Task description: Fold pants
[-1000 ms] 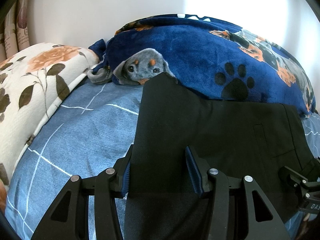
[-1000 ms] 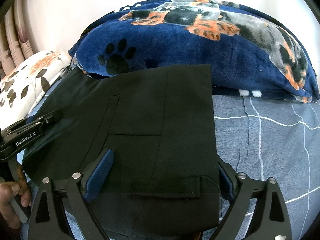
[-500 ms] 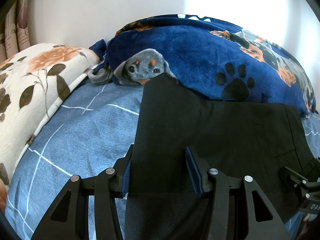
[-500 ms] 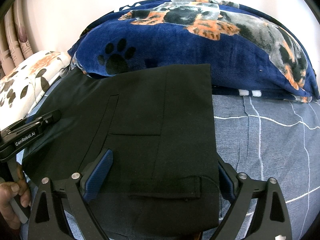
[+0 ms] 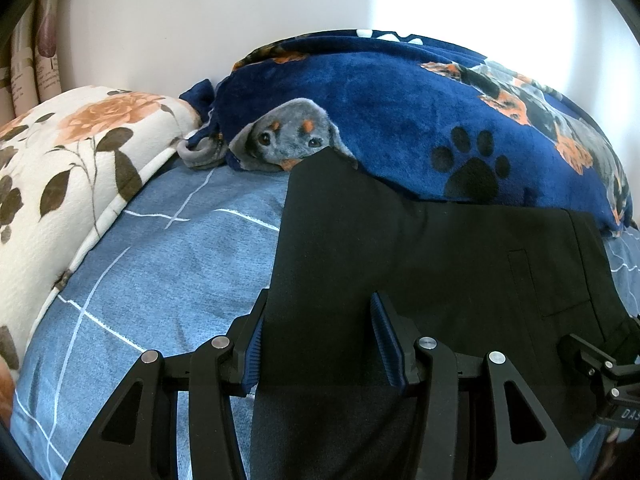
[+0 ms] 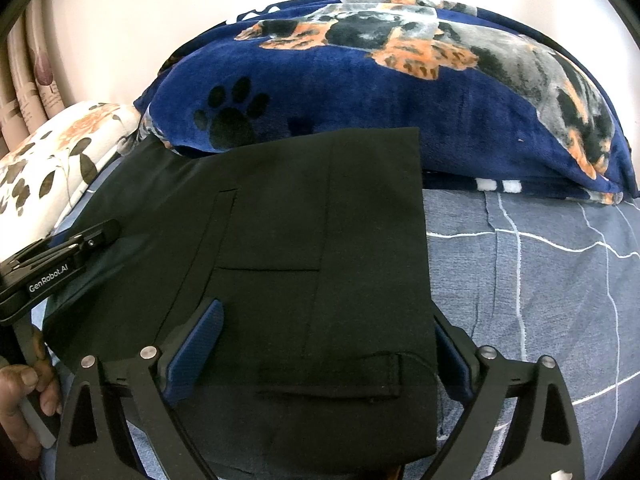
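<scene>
1. The pants [image 5: 420, 272] lie flat on the bed sheet [image 5: 160, 280], their far edge touching the blanket [image 5: 400, 112].
2. The blanket lies at the far side, against the wall [image 5: 200, 20].
3. A pillow [image 5: 60, 168] lies at the left, beside the blanket.
4. The left gripper [image 5: 320, 340] and the right gripper [image 6: 324, 356] sit at the near edge of the pants.

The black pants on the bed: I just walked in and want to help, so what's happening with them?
A person is folding the black pants, using handheld tongs in each hand. The pants lie flat on the blue checked sheet, their far edge against the navy dog-print blanket. The left tongs straddle one near edge and the right tongs straddle the other, at the waistband end. Both sets of jaws stand apart around the cloth, nothing visibly pinched or lifted.
</scene>
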Demonstrator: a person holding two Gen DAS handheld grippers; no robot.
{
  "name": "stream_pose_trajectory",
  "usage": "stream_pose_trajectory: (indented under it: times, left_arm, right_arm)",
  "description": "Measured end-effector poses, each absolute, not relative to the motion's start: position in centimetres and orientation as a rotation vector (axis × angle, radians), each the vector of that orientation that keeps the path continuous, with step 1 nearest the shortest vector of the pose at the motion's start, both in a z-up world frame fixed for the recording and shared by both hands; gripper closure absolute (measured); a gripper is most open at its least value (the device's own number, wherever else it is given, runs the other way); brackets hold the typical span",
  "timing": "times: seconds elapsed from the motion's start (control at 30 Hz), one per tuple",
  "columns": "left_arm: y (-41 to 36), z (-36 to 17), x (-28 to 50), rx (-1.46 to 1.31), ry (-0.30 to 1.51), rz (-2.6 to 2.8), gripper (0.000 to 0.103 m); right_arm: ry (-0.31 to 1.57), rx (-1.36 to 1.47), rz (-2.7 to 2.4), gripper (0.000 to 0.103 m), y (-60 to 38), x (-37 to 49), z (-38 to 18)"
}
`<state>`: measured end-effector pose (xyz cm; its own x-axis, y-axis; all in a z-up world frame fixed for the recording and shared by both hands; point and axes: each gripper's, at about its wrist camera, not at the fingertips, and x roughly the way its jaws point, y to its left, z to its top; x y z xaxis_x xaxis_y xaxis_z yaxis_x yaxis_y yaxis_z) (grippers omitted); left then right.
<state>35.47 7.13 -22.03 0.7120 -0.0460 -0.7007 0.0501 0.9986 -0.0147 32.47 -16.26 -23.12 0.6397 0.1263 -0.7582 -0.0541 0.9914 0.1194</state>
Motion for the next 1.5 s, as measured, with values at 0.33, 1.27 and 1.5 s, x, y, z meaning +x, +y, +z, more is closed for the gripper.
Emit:
stream_pose_trajectory:
  times: [0.33,1.27,1.5]
  left_arm:
    - [7.4,-22.0,35.5,0.01,0.77,-0.042,0.051]
    - [4.7,-5.0,14.2,0.132,0.401,0.062,0.0]
    - [6.5,-0.9,7.0,-0.038,0.293,0.048,0.0]
  right_arm:
    - [0.876,0.086,0.092,0.005,-16.3,32.8,-23.3]
    - [0.582,0.173,0.141,0.002,-16.9,12.3,-10.6]
    - [0.501,0.141,0.143,0.0,-17.6,7.4,-6.7]
